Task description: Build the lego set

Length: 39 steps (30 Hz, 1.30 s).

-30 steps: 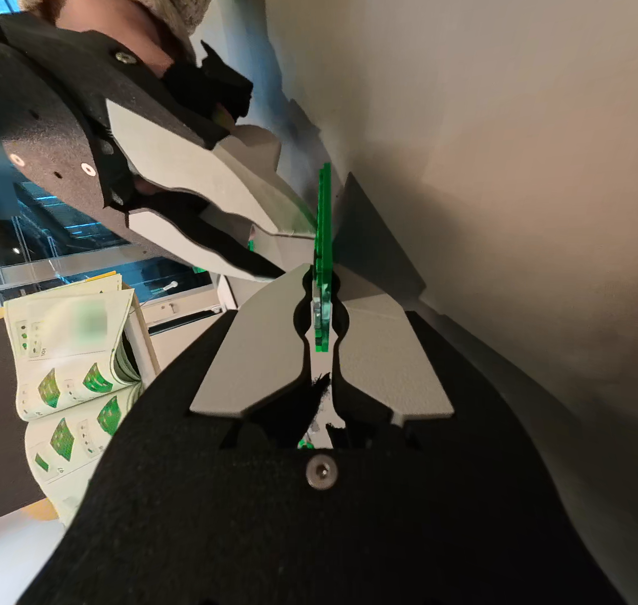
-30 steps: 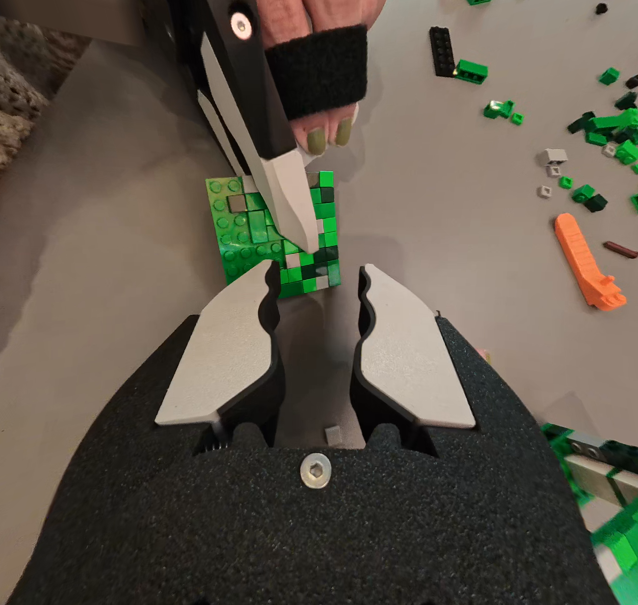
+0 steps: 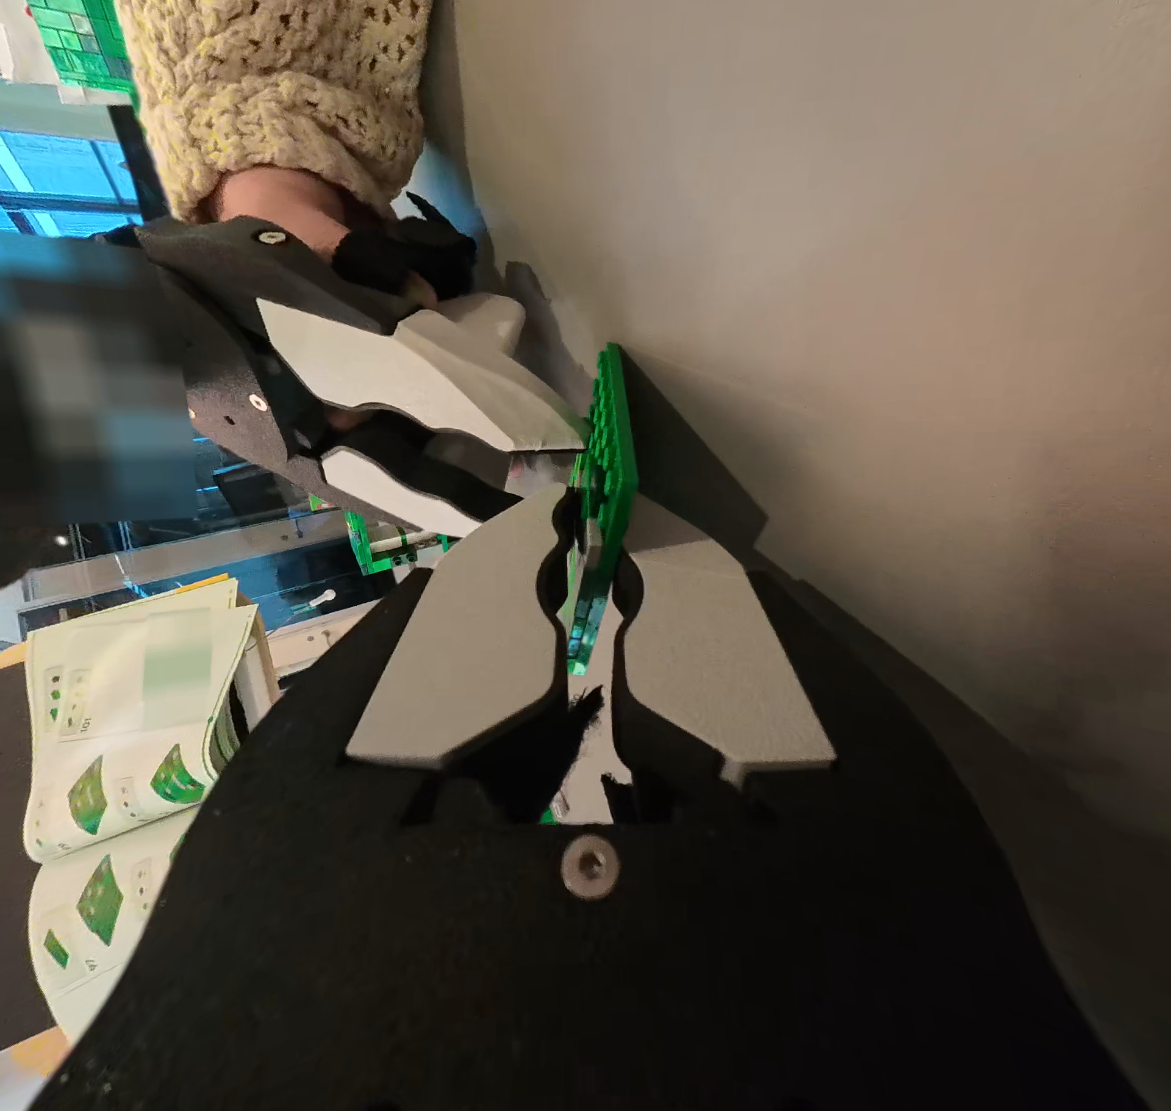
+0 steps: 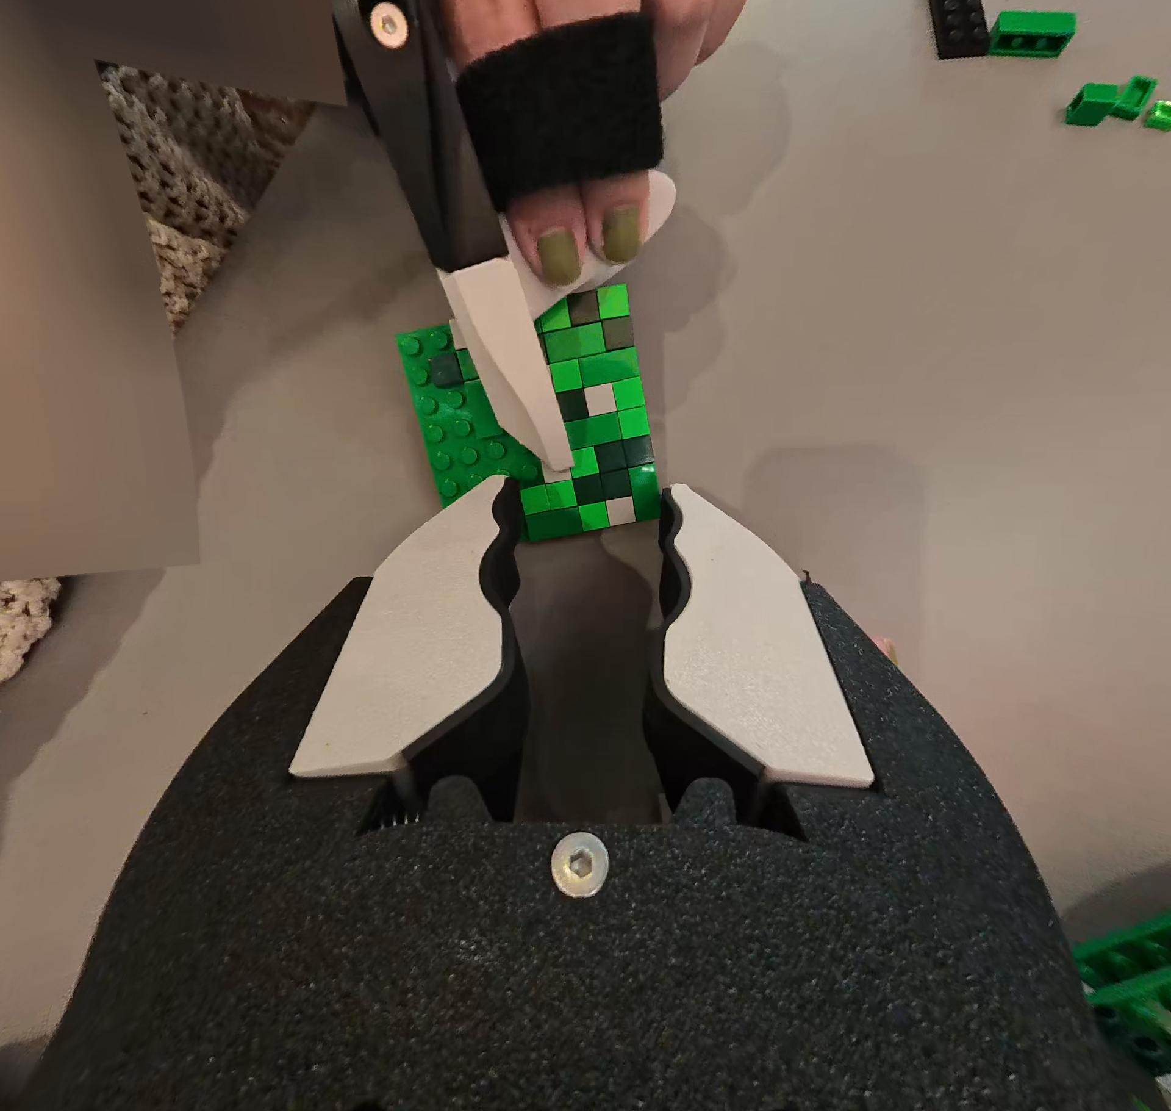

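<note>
My left claw [image 3: 592, 526] is pressed onto the edge of the green plate [image 3: 611, 447], pinching it; in the left wrist view the plate shows edge-on between the fingers. It lies flat on the grey surface [image 4: 887, 351], and my grip pins it there.

My right claw [image 4: 583, 504] is spread, with nothing between its fingers. It hangs just short of the plate's near edge, where small tiles [image 4: 589, 440] in several greens, with a few pale ones, cover the right part of the plate [image 4: 453, 428]. The left part is bare studs. From that camera the left claw's finger [image 4: 526, 396] crosses the plate on a slant, its tip down on the tiled patch, with the holding hand [image 4: 570, 66] above it.

I judge the step in hand to be tiling this panel: the plate is steadied and the free claw has no piece. The next move calls for fetching a tile from the loose parts, then setting it squarely on open studs while the left grip keeps the plate from sliding.

Farther out, a black brick [image 4: 955, 6] lies touching a green brick [image 4: 1031, 33], with smaller green bits [image 4: 1115, 101] nearby. Beyond the plate in the left wrist view, the instruction booklet [image 3: 127, 719] lies open.
</note>
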Each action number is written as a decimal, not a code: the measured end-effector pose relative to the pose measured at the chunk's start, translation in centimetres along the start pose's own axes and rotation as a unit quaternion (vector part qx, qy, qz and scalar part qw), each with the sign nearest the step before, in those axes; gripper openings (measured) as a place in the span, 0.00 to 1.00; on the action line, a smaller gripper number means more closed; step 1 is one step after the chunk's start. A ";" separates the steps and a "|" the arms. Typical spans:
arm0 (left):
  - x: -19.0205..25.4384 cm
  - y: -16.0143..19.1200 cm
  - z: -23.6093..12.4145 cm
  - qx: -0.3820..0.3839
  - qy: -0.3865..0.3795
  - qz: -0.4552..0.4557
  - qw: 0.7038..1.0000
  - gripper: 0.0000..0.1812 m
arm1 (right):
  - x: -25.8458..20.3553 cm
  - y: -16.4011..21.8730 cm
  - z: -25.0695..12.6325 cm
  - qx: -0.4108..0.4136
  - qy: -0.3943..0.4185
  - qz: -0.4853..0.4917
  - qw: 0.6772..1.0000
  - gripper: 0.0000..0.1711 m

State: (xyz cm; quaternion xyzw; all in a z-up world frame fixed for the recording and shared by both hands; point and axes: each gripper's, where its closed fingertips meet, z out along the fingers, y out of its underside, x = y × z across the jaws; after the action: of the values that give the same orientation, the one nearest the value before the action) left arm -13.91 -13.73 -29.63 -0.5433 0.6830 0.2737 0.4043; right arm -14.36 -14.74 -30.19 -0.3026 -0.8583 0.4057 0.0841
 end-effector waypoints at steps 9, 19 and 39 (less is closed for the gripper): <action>-0.1 -0.1 -0.1 0.000 -0.004 0.010 1.000 0.04 | -0.2 0.0 -0.1 0.007 0.003 0.002 1.000 0.24; -0.5 0.1 -0.2 -0.006 -0.016 0.013 1.000 0.03 | -0.1 -0.3 -0.4 0.020 -0.026 0.037 0.999 0.24; -0.1 -0.1 0.0 -0.007 -0.012 0.027 1.000 0.04 | 0.3 0.8 -0.5 -0.016 -0.007 -0.024 1.000 0.28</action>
State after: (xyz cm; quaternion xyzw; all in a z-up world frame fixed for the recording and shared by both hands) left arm -13.78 -13.69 -29.52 -0.5244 0.6905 0.2955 0.4012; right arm -14.05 -13.90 -30.51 -0.2802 -0.8726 0.3915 0.0827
